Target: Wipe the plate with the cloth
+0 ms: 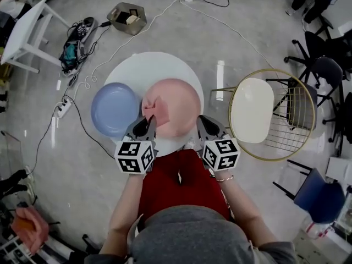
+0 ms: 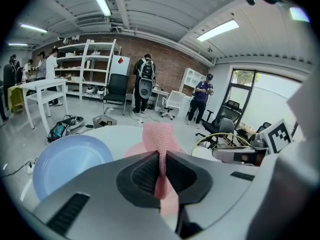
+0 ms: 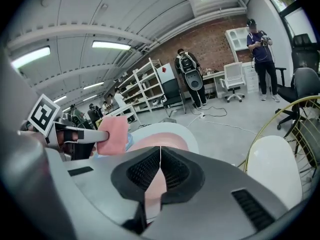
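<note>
Left hand-held gripper (image 1: 149,123) pinches cloth (image 1: 153,106) above pink plate (image 1: 180,111)'s left edge.

Blue plate (image 1: 114,109) lies on white tabletop (image 1: 159,67), just left of left claw (image 1: 150,121). Gold wire chair (image 1: 252,110) stands right of right claw (image 1: 201,121). Grey box (image 1: 126,18) on floor (image 1: 247,32) beyond.

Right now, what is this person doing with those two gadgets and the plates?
A person holds a gripper in each hand over a round white table. The left gripper is clamped on a pink cloth, held at the left side of a pink plate. The right gripper is closed on that plate's near rim, apparently steadying it. A blue plate sits alongside, untouched.
</note>
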A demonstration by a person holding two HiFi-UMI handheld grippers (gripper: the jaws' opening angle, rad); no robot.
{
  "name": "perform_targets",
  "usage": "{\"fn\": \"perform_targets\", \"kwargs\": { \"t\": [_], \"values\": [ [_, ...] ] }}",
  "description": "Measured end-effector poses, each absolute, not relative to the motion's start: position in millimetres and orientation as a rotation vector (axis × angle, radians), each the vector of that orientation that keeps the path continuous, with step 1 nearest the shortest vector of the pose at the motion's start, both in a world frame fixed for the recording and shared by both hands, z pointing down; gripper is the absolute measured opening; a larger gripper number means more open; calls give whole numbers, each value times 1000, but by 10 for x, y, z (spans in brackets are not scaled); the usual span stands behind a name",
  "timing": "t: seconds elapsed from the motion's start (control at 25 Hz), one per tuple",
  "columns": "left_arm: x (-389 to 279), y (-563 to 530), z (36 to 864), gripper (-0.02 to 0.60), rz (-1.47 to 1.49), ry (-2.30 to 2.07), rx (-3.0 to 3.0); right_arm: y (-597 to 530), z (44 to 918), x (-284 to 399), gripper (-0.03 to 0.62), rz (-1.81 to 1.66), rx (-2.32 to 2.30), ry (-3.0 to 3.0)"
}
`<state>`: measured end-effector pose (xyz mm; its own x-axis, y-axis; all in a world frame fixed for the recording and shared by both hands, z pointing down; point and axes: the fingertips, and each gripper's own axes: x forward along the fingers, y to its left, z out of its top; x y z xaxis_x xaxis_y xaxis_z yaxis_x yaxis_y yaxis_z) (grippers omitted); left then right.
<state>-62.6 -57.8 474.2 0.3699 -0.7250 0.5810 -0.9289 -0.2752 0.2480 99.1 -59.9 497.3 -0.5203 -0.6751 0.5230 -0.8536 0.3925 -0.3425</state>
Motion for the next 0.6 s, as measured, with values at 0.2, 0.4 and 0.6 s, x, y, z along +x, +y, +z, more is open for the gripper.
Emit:
{"fn": "perform_targets", "kwargs": {
  "t": [0.2,0.4,0.6],
  "values": [
    [-658,-622,5010,34,519,-1338,2076,-584,5117,966,29,846,1363,-2298],
    [-602,-720,5243,34,546,-1259,2083,-556,5199,953,29,872,1403,-2242],
    [-323,-944,5296,34,541,-1126,2151,-646,5216,930,29,903,1484,-2192]
  ]
}}
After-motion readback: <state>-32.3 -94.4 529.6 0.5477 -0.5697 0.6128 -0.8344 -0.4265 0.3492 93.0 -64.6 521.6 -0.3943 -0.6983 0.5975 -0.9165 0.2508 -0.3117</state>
